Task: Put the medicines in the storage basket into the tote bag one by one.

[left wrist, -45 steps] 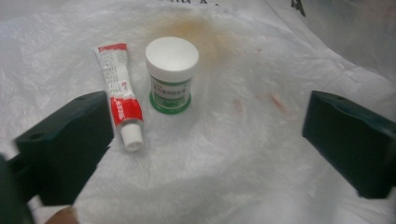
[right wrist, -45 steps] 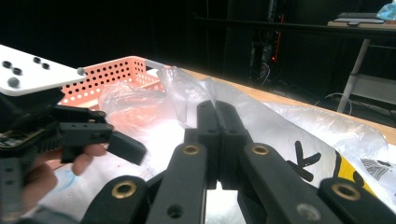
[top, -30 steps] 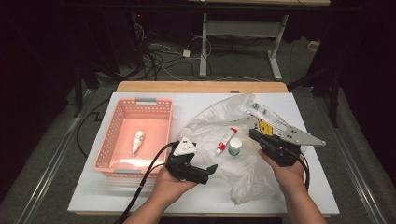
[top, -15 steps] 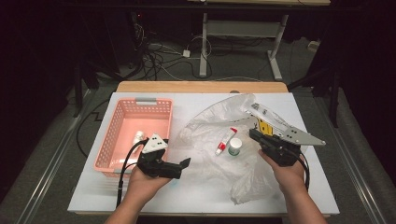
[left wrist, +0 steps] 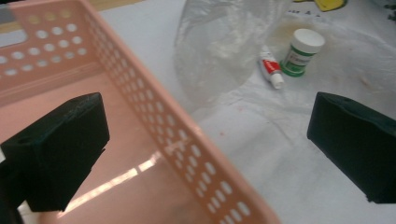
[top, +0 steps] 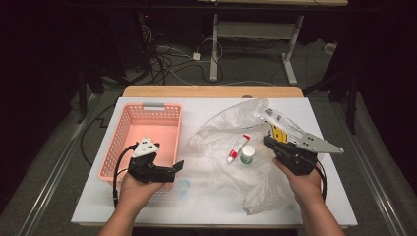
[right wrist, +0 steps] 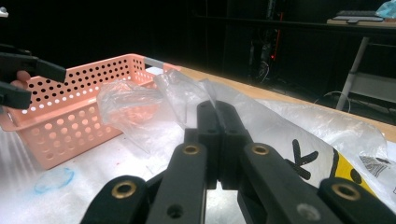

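While the right gripper [right wrist: 217, 116] pinches crinkly clear plastic bag [right wrist: 154, 100], the left gripper [left wrist: 205, 140] gapes astride the perforated basket wall [left wrist: 154, 116].

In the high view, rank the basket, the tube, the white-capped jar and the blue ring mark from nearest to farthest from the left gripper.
1. basket, under the left gripper
2. blue ring mark, just right of it on the table
3. tube, on the plastic bag
4. jar, beside the tube, slightly farther
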Motion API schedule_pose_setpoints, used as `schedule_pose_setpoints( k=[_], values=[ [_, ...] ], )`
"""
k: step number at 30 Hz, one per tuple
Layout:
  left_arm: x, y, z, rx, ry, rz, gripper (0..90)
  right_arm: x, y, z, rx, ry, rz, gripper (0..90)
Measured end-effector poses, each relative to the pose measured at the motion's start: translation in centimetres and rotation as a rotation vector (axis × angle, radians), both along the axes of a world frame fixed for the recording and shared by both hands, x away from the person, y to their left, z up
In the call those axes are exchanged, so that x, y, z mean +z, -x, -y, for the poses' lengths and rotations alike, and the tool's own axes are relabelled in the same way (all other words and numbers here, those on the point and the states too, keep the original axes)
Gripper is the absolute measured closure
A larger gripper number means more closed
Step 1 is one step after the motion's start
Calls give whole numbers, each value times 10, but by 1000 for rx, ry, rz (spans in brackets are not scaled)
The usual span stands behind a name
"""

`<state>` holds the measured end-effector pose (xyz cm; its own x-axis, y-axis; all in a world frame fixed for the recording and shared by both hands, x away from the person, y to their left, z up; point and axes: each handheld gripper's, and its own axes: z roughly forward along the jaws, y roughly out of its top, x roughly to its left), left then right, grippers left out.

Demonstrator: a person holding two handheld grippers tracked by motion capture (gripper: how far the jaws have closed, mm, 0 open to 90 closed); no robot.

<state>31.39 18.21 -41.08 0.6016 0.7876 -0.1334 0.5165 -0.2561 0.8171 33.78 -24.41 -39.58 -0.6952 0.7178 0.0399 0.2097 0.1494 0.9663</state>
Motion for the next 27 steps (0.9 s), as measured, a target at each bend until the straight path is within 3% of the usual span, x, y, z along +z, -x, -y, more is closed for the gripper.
schedule_pose_setpoints(
  k=[3,6,10,14,16,20,27],
  values=[
    [1,-1,-13,32,6,1,0,0,0,0,1,0,1,900],
    [1,-3,-24,73,-32,12,0,0,0,0,0,0,1,900],
    [0,-5,-37,105,-34,1,0,-1,-1,0,1,2,1,900],
    [-1,-9,-42,116,-27,-6,0,0,-1,0,1,1,1,900],
    [3,-11,-40,114,-66,1,0,0,0,0,-1,0,0,900],
    [9,-20,-42,128,-39,-2,0,0,-1,0,-2,-5,0,900],
    [2,-54,-61,183,-21,-92,25,1,0,2,-3,-3,6,900]
  ],
)
